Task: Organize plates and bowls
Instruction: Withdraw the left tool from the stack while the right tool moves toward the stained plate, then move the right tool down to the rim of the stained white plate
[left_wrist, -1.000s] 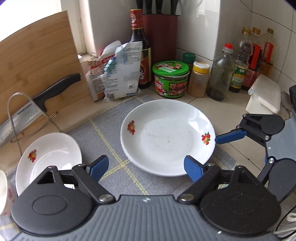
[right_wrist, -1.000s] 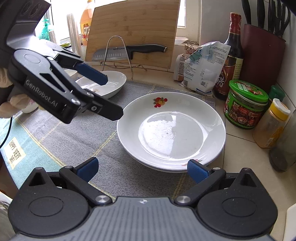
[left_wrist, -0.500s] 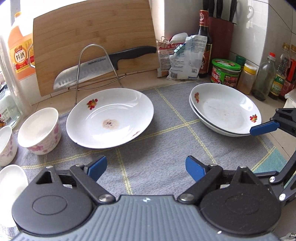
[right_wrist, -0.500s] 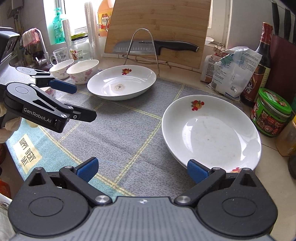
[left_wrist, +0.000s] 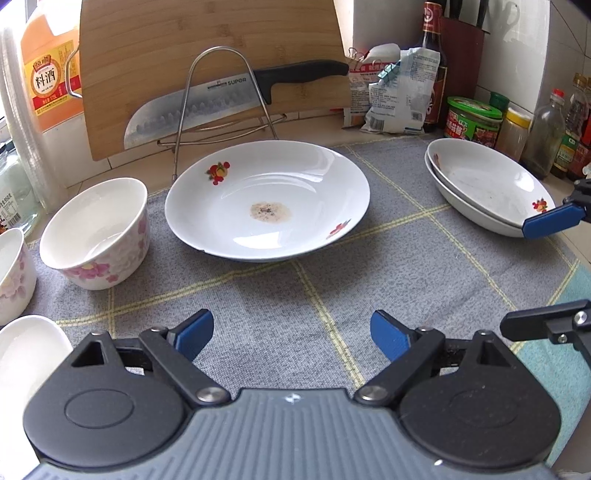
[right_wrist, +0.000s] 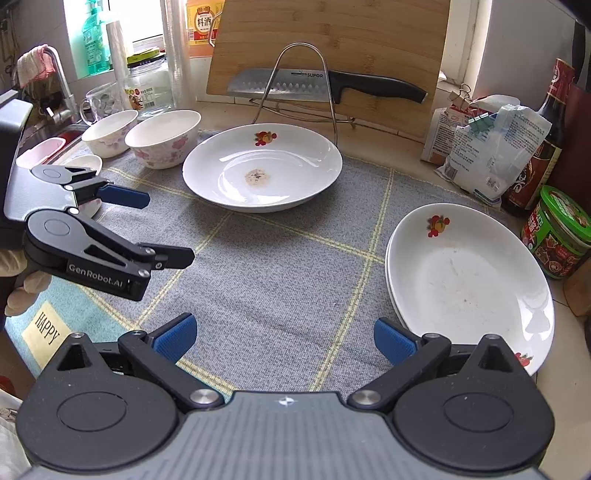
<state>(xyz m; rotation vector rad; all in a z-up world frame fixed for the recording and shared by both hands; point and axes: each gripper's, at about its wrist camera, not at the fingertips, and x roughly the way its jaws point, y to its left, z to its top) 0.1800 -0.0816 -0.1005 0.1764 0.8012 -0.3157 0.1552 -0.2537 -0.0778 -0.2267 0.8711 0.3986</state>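
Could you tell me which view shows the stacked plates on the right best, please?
The right wrist view: the stacked plates lie close and whole, the rim of the lower one showing along the left edge. The left wrist view has the stack smaller, at the far right, its near rim partly covered by the right gripper's finger.

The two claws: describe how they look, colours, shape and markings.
Both match: black linkage arms with silver pivot pins, blue ribbed pads, round black discs on a grey ridged body. The left claw carries white "GenRobot.AI" lettering on its side; the right claw shows a small white emblem.
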